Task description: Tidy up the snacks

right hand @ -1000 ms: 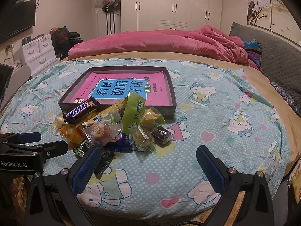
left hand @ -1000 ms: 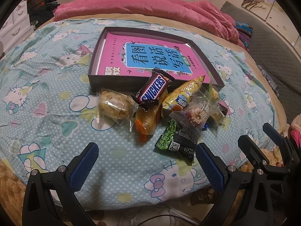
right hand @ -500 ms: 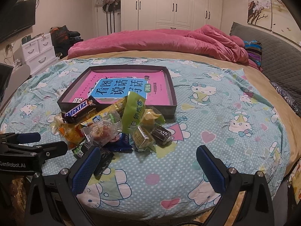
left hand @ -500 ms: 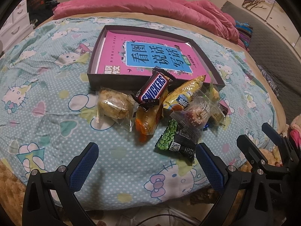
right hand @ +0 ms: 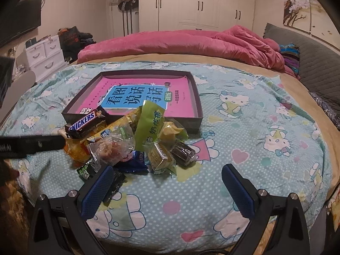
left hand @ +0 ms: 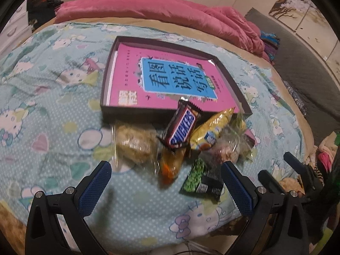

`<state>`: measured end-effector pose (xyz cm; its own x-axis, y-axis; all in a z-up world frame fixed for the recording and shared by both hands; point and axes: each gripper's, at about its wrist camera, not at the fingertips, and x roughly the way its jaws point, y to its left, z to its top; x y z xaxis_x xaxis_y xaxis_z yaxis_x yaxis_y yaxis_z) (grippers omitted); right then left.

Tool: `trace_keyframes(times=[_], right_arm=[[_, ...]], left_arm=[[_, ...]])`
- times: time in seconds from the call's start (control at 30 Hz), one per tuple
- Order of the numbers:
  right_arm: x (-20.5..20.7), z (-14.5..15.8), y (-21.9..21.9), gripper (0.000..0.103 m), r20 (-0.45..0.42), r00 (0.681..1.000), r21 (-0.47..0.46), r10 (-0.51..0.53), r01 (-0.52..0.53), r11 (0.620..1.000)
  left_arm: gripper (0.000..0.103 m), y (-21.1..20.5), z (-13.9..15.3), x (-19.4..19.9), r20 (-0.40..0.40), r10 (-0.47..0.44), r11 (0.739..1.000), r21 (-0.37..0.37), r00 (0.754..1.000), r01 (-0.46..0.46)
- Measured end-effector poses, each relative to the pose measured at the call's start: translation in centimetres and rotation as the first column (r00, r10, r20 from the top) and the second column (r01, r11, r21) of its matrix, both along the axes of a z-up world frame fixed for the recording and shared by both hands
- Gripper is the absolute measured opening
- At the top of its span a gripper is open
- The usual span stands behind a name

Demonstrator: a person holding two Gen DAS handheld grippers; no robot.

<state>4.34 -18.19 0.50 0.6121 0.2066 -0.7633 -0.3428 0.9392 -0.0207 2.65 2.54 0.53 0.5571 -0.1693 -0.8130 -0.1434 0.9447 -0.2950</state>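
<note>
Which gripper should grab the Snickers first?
Probably left. The left gripper is open and faces the Snickers, which lies on top of the pile just ahead. The right gripper, also open, points at bare quilt, with the Snickers far off to its left.

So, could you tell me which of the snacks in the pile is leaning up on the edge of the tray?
The Snickers bar: its far end rests on the tray's front wall, while the other packets lie lower in the pile.
</note>
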Motion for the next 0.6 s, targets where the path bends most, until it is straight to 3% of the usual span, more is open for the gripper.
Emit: trace_keyframes(times=[0.23, 0.3, 0.4, 0.6], right_arm=[[1.1, -0.8, 1.2, 0.101, 0.051, 0.997, -0.03, 0.059, -0.057, 0.998], [1.2, -0.9, 1.8, 0.096, 0.087, 0.992, -0.071, 0.094, -0.088, 0.994], [1.6, -1.4, 2.3, 0.081, 0.1, 0.986, -0.139, 0.131, -0.117, 0.983], [2.5, -2.5, 2.9, 0.062, 0.075, 0.982, -0.137, 0.173, -0.161, 0.977]], left_arm=[[0.095, -0.3, -0.1, 2.0, -0.008, -0.053, 0.998, 0.02, 0.999, 0.053], [0.094, -0.4, -0.2, 2.4, -0.013, -0.058, 0.998, 0.026, 0.998, 0.059], [0.08, -0.4, -0.2, 3.1, -0.016, -0.079, 0.997, 0.024, 0.997, 0.079], [0.078, -0.9, -0.5, 4.1, -0.032, -0.111, 0.993, 0.045, 0.993, 0.112]])
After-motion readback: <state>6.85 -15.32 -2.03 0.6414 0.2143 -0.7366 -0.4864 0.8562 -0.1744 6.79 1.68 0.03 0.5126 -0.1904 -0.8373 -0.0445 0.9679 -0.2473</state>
